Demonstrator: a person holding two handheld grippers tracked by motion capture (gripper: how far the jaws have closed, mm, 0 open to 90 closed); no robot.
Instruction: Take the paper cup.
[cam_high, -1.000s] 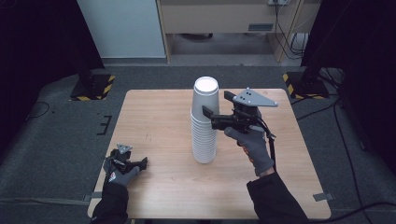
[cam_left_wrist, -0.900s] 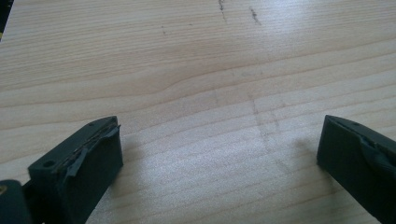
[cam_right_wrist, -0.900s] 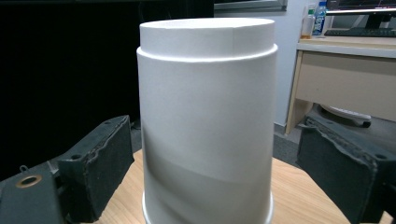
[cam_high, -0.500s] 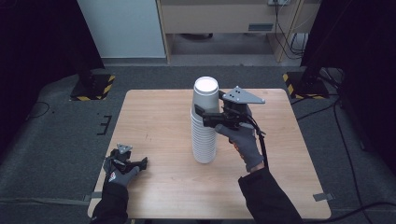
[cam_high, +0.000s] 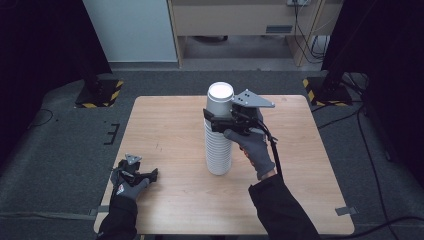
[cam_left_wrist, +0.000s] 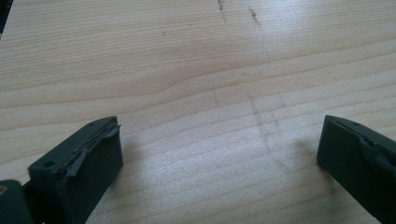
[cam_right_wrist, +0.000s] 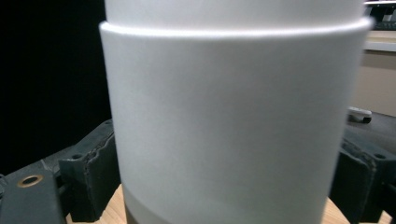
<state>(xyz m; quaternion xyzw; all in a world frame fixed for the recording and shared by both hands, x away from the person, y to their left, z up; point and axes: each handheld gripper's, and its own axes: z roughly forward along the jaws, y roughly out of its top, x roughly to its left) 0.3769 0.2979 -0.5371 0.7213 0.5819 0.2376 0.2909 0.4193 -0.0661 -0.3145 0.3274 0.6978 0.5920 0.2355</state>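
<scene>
Wooden surface carried a tall cup stack near its centre; right gripper had closed in from the right, fingers now flanking the upper cups, contact uncertain; left gripper rested at the near-left corner, fingers wide.

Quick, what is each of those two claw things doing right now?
Left gripper: open, holding nothing, low over the wooden table.
Right gripper: fingers on either side of the white paper cup stack near its top; whether it is clamped cannot be told.

Light wooden table; white cup stack upright near centre.
</scene>
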